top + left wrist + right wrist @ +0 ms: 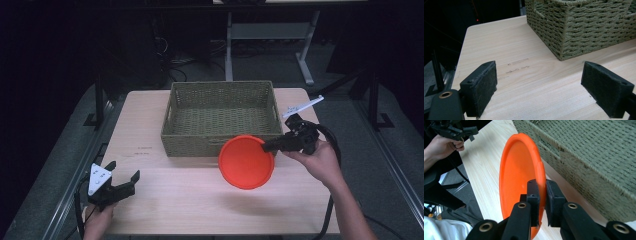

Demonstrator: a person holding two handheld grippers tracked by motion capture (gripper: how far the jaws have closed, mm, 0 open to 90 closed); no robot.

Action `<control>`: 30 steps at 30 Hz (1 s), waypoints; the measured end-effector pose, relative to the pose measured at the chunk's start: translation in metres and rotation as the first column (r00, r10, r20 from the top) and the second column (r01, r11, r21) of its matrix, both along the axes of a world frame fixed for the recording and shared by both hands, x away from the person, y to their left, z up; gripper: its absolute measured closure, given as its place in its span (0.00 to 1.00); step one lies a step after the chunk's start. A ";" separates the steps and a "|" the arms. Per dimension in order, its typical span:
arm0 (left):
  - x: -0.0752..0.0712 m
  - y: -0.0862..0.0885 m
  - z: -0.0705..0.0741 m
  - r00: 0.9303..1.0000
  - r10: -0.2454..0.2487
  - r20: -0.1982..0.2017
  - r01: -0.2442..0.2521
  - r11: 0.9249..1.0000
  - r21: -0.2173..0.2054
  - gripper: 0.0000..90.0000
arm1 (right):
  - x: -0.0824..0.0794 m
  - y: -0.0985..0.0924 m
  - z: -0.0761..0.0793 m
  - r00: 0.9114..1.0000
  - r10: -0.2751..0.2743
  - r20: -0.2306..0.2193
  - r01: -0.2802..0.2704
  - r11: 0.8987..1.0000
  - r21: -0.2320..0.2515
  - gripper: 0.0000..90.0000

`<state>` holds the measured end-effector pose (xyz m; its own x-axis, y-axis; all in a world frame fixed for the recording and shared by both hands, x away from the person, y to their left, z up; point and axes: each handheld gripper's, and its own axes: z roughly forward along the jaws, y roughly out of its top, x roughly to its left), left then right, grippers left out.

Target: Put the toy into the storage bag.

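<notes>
An orange plate (246, 161) hangs above the table, just in front of the woven basket (222, 97). My right gripper (268, 146) is shut on the plate's right rim. In the right gripper view the plate (520, 175) stands on edge, its rim pinched between the two black jaws of the right gripper (542, 195), with the basket's wall (594, 157) close beside it. My left gripper (124, 177) is open at the table's front left corner, holding nothing. In the left gripper view its pads (480, 86) are wide apart over bare wood, facing the basket's corner (579, 27).
The light wooden table (165, 200) has dark floor on all sides. A white table frame (272, 35) stands behind. In the right gripper view the other hand and gripper (451, 133) show far off at the top left.
</notes>
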<state>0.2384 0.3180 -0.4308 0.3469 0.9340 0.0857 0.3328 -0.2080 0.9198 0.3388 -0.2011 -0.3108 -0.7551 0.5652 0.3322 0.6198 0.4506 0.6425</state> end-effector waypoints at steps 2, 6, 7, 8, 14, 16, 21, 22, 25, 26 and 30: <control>0.000 0.001 0.000 1.000 0.002 0.000 -0.002 1.000 0.003 0.14 | 0.001 0.002 0.004 1.000 0.001 0.003 -0.001 1.000 -0.002 0.91; 0.000 0.002 0.000 1.000 0.014 0.004 -0.014 1.000 -0.008 0.14 | 0.005 0.005 0.010 1.000 0.004 0.003 -0.004 1.000 0.008 0.91; 0.001 0.002 0.000 1.000 0.016 0.005 -0.016 1.000 -0.006 0.14 | 0.006 0.006 0.012 1.000 0.004 0.007 -0.004 1.000 0.005 0.91; 0.001 0.002 0.000 1.000 0.014 0.005 -0.014 1.000 -0.008 0.14 | 0.006 0.007 0.013 1.000 0.002 0.006 -0.002 1.000 0.004 0.91; 0.001 0.002 0.000 1.000 0.008 -0.002 -0.008 1.000 0.001 0.14 | 0.012 0.011 0.026 1.000 0.002 0.020 -0.002 1.000 0.010 0.91; 0.001 0.002 0.000 1.000 0.007 -0.003 -0.007 1.000 0.000 0.14 | 0.015 0.011 0.029 1.000 0.000 0.024 -0.001 1.000 0.010 0.91; 0.001 0.003 -0.001 1.000 0.010 -0.006 -0.010 1.000 0.001 0.14 | 0.019 0.014 0.035 1.000 0.000 0.025 -0.001 1.000 0.015 0.91; 0.001 0.003 -0.001 1.000 0.011 -0.005 -0.011 1.000 -0.006 0.14 | 0.020 0.014 0.037 1.000 -0.003 0.026 0.003 1.000 0.016 0.91; 0.001 0.004 0.000 1.000 0.015 -0.002 -0.015 1.000 -0.006 0.14 | 0.023 0.016 0.042 0.999 -0.008 0.032 0.008 1.000 0.012 0.91; 0.001 0.004 -0.001 1.000 0.016 -0.002 -0.016 1.000 -0.005 0.14 | 0.023 0.016 0.043 0.999 -0.010 0.030 0.010 1.000 0.010 0.91; 0.002 0.005 -0.001 1.000 0.019 -0.004 -0.019 1.000 -0.005 0.14 | 0.028 0.017 0.047 0.999 -0.013 0.033 0.013 1.000 0.017 0.91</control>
